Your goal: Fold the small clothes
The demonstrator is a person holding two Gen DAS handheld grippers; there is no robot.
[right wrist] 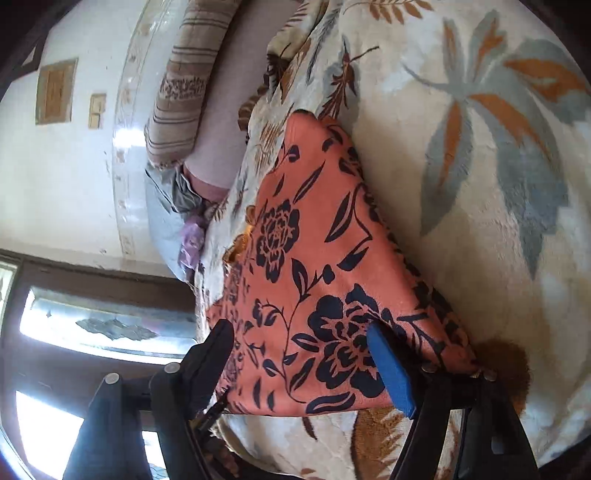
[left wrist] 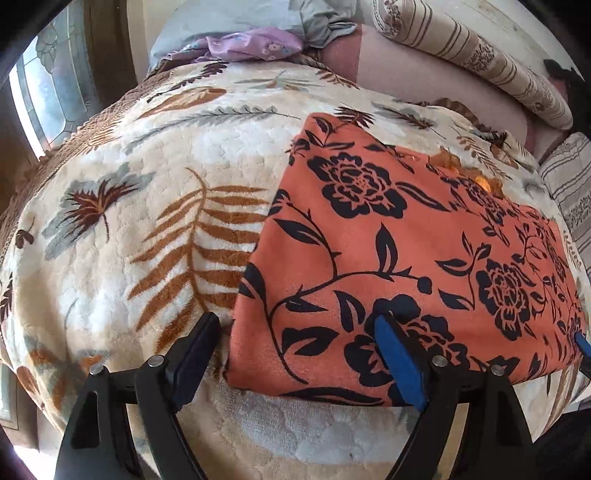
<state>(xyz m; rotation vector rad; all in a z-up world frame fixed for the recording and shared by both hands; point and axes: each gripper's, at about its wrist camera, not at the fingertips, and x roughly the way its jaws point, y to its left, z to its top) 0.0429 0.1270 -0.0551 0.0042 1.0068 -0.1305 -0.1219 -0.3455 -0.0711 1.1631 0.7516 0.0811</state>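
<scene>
An orange cloth with black flowers [left wrist: 399, 258] lies folded flat on a cream leaf-print blanket [left wrist: 147, 206]. My left gripper [left wrist: 299, 354] is open at the cloth's near left corner, one finger on the blanket, the blue-padded one over the cloth. A blue tip of the right gripper shows at the cloth's right edge [left wrist: 583, 343]. In the right wrist view the same cloth [right wrist: 314, 280] fills the middle. My right gripper [right wrist: 299, 365] is open and straddles its near edge, holding nothing.
Striped bolster pillows [left wrist: 472, 59] lie at the head of the bed. A purple garment [left wrist: 251, 46] and grey cloth [left wrist: 317, 22] are heaped at the far end. A window [left wrist: 40, 96] stands to the left. The blanket [right wrist: 480, 184] spreads wide beside the cloth.
</scene>
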